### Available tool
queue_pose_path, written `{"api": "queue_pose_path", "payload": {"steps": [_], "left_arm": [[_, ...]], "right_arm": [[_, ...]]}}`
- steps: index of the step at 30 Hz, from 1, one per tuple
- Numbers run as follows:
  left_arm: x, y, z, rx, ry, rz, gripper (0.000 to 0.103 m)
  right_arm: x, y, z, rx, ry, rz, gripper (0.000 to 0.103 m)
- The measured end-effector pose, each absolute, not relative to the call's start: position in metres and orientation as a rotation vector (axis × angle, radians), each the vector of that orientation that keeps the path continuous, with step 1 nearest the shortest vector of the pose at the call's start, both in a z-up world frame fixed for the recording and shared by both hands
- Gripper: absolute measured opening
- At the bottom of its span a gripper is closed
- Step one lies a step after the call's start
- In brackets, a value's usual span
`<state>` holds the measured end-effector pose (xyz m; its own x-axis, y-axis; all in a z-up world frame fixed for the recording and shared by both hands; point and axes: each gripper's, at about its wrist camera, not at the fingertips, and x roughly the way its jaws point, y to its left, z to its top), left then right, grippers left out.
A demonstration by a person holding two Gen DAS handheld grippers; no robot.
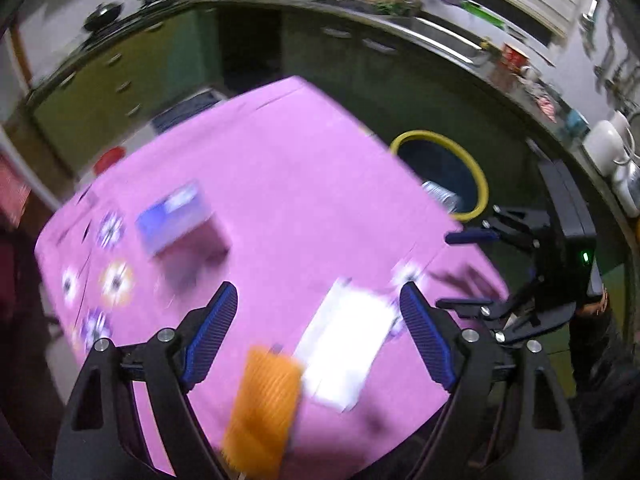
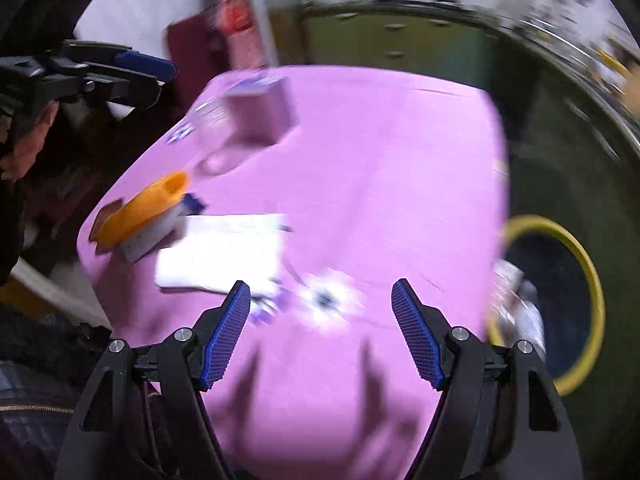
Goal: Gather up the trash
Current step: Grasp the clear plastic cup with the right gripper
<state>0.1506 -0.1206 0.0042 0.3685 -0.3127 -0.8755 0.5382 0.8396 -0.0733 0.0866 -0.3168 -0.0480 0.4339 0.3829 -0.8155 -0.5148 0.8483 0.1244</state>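
A pink table (image 1: pixel 280 184) holds a white paper (image 1: pixel 344 348), an orange ribbed piece (image 1: pixel 264 408) and a purple box (image 1: pixel 176 216). My left gripper (image 1: pixel 318 336) is open and empty above the paper and the orange piece. My right gripper (image 2: pixel 320 332) is open and empty over the near table (image 2: pixel 380 160); it also shows in the left wrist view (image 1: pixel 472 268). The paper (image 2: pixel 224 256), the orange piece (image 2: pixel 144 208) and the box (image 2: pixel 260 112) lie ahead and to its left. A yellow-rimmed bin (image 2: pixel 576 252) stands beside the table, with a plastic bottle (image 1: pixel 442 196) inside.
Green kitchen cabinets (image 1: pixel 120 80) and a cluttered counter with a sink (image 1: pixel 440 36) ring the room. The bin's rim (image 1: pixel 476 168) sits off the table's right edge. A clear cup (image 2: pixel 216 148) stands near the purple box. Both views are motion-blurred.
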Motion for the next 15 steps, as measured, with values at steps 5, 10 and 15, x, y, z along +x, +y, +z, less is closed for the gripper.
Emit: {"api": "queue_pose_path", "payload": {"steps": [5,10,15], "left_arm": [[0.134,-0.072,-0.013,0.19,1.1,-0.511,0.079],[0.117,-0.038,-0.021,0.157,1.107,-0.492,0.079],[0.11,-0.019,-0.024,0.141,1.105,-0.483,0.079]], "right_arm": [[0.109,-0.259,-0.055,-0.229,0.965,0.653,0.072],[0.148,-0.228,-0.041,-0.185,0.921,0.706,0.072],[0.161,-0.172,-0.018,-0.23,0.852,0.814,0.072]]}}
